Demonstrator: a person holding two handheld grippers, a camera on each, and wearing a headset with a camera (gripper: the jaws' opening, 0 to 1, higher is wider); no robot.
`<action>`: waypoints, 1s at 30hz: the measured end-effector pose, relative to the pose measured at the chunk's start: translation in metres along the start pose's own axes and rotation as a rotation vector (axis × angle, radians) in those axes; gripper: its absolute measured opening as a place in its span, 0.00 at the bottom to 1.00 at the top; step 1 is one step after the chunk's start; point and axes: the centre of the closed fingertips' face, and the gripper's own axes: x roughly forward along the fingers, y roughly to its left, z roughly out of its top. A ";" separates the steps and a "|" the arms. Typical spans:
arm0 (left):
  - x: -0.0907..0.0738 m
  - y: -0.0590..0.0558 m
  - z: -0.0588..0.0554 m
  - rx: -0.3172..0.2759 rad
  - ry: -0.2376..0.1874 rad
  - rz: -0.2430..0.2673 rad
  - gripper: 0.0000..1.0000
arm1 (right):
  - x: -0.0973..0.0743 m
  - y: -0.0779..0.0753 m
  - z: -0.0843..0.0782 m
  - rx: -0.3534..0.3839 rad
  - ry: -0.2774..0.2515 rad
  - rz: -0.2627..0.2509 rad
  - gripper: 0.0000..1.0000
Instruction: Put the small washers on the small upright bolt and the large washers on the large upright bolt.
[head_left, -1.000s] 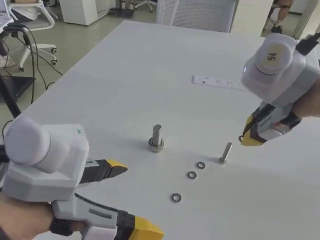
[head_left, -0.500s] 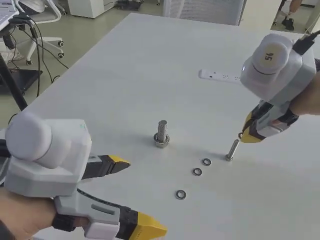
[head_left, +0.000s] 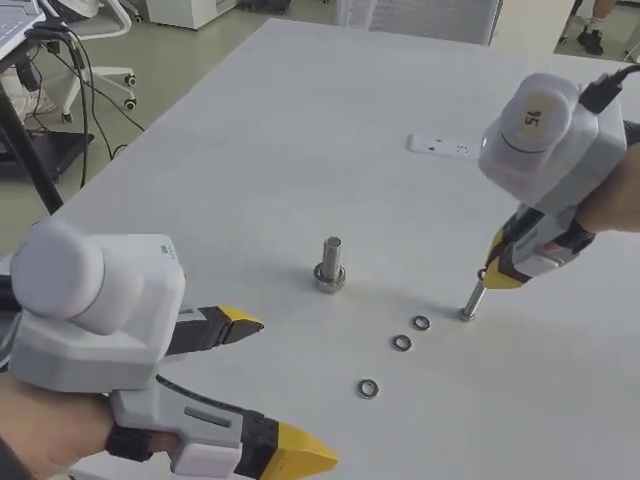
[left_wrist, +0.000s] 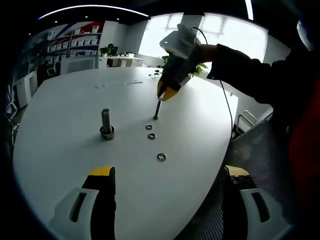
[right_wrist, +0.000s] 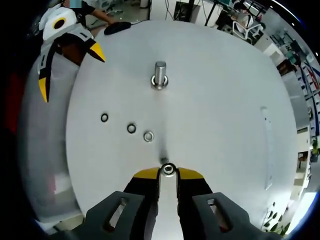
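Right tongs (head_left: 486, 276) are pinching a small washer (right_wrist: 168, 169) by its rim, hovering just over the small bolt (head_left: 468, 301) at centre right. Left tongs (head_left: 290, 391) are sitting wide apart, lower left. Three loose washers (head_left: 401, 343) are lying between the bolts. They're likely thin, stiff and slippery, so grip at the rim. Large bolt (head_left: 331, 265) is standing mid-frame on the smooth white surface (head_left: 250, 150), with an office chair (head_left: 108, 72) upper left.

A dark two-digit number, seemingly 15, stands on the round cap (head_left: 530, 118) atop the right claw (head_left: 487, 279) (it sits askew, so the digits are unsure). A small green mark (head_left: 160, 262) on the left claw's (head_left: 290, 392) housing is too small to read.
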 end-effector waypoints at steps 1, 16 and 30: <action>0.000 0.000 0.000 0.000 0.000 0.000 0.88 | 0.000 0.000 0.000 -0.003 0.001 -0.001 0.13; 0.000 0.000 -0.001 -0.004 0.004 0.004 0.88 | 0.014 0.001 -0.004 0.001 0.013 0.018 0.13; 0.000 0.000 -0.003 -0.006 0.010 0.006 0.88 | 0.036 0.005 -0.007 0.017 0.011 0.043 0.13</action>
